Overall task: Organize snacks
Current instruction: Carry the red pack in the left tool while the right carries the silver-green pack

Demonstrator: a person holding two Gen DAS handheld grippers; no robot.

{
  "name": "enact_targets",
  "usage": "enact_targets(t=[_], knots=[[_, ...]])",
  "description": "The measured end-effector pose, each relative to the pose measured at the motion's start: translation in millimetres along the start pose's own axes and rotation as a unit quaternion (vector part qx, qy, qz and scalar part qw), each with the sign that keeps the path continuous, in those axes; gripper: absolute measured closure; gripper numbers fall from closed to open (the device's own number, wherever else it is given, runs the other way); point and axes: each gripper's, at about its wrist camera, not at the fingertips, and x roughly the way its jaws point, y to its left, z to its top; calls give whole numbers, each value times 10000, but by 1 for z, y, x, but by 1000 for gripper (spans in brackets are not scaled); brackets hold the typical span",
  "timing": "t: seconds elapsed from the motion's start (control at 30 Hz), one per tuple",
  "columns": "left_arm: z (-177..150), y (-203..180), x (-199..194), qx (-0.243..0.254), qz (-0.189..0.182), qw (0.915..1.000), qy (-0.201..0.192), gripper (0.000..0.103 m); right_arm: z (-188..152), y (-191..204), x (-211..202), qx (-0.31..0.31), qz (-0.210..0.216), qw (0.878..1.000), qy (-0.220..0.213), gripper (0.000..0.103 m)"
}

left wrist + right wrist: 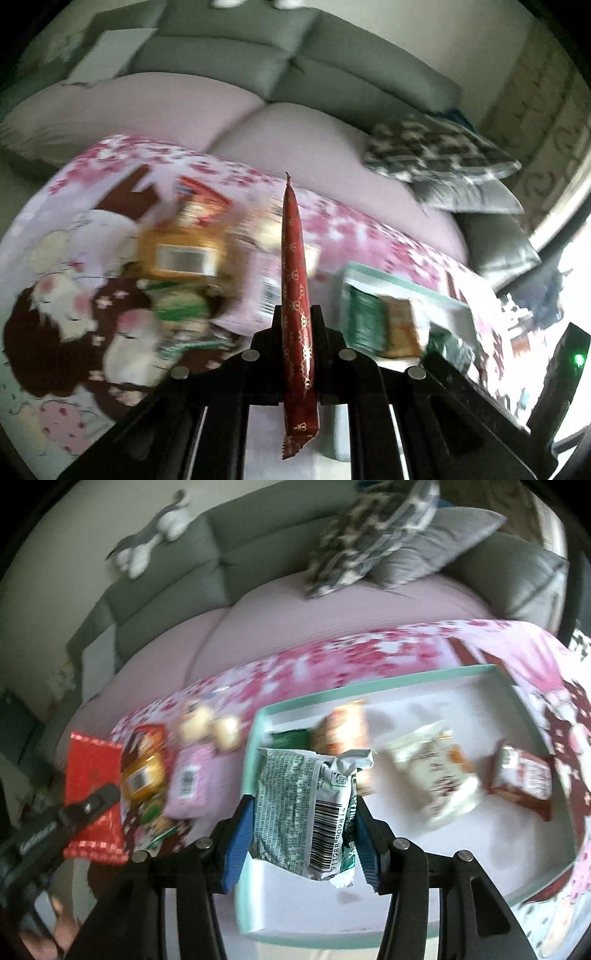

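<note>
My left gripper (297, 314) is shut on a flat red snack packet (295, 280), seen edge-on and lifted above the bed; the same red packet (94, 775) shows in the right wrist view with the left gripper's finger across it. My right gripper (301, 808) is shut on a green-and-white snack packet (295, 805) with a barcode, held over the near left part of a mint-rimmed white tray (535, 849). In the tray lie a white packet (432, 771), a red-brown packet (524, 775), an orange one (343, 731) and a green one (291, 740).
Loose snacks lie on the pink cartoon blanket (74, 332) left of the tray: a yellow-orange packet (142, 775), a pink packet (188, 779), green packets (177, 306). Grey patterned pillows (369, 550) sit behind. A grey headboard (277, 48) and a plush toy (147, 539) are at the back.
</note>
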Motion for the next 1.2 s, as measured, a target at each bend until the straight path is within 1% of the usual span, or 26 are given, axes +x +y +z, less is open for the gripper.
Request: enact_targets(t=[0.17, 0.27, 0.3, 0.43, 0.57, 0.67, 0.8, 0.9, 1.07, 1.2], knots=[[-13, -38, 13, 340, -372, 9983, 296, 92, 11, -42, -8, 486, -290, 9983, -143, 49], [-22, -61, 21, 520, -676, 9950, 515, 92, 15, -69, -16, 794, -496, 9953, -233, 49], [-26, -70, 24, 588, -790, 9933, 603, 92, 16, -75, -18, 857, -539, 9945, -255, 49], [-38, -94, 36, 746, -1038, 9879, 880, 92, 20, -96, -26, 1079, -715, 9909, -356, 49], [-51, -107, 48, 751, -1184, 9834, 1149, 92, 21, -107, -29, 1197, -770, 9892, -352, 49], [-57, -109, 55, 704, -1225, 9808, 1346, 92, 20, -109, -27, 1216, -874, 9885, -195, 49], [-61, -104, 66, 533, -1164, 9795, 1554, 91, 12, -103, -26, 1081, -975, 9893, 23, 49], [-65, -97, 72, 380, -1196, 9777, 1684, 91, 3, -98, -19, 1097, -958, 9889, 305, 49], [-69, -89, 79, 163, -1264, 9742, 1864, 91, -2, -87, -15, 903, -1031, 9896, 438, 49], [-73, -81, 86, 42, -1172, 9737, 1954, 91, -5, -86, -11, 827, -1118, 9888, 542, 49]])
